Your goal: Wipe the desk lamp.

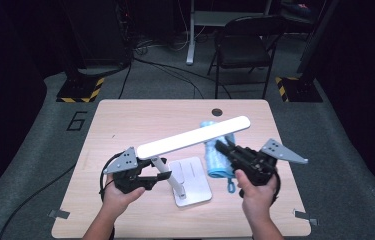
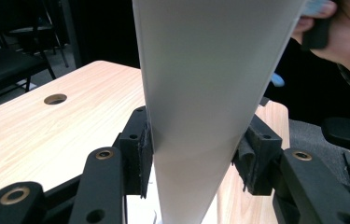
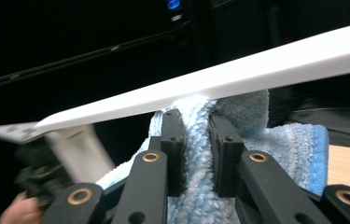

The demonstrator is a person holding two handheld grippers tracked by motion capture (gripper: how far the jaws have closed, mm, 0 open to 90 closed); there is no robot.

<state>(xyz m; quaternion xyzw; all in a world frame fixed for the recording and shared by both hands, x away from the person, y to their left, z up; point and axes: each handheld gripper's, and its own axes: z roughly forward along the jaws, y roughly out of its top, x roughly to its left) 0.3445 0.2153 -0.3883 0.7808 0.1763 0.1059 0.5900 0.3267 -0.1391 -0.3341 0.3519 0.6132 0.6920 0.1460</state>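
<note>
One chair (behind table)

White desk lamp stands tilted on the table, blue cloth pressed beneath its bar.

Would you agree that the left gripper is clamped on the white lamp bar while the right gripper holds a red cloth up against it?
Not quite: the cloth is light blue, not red, as the right gripper view shows. The rest holds: the left gripper is clamped on the white lamp bar, and the right gripper holds the cloth up against the bar.
</note>
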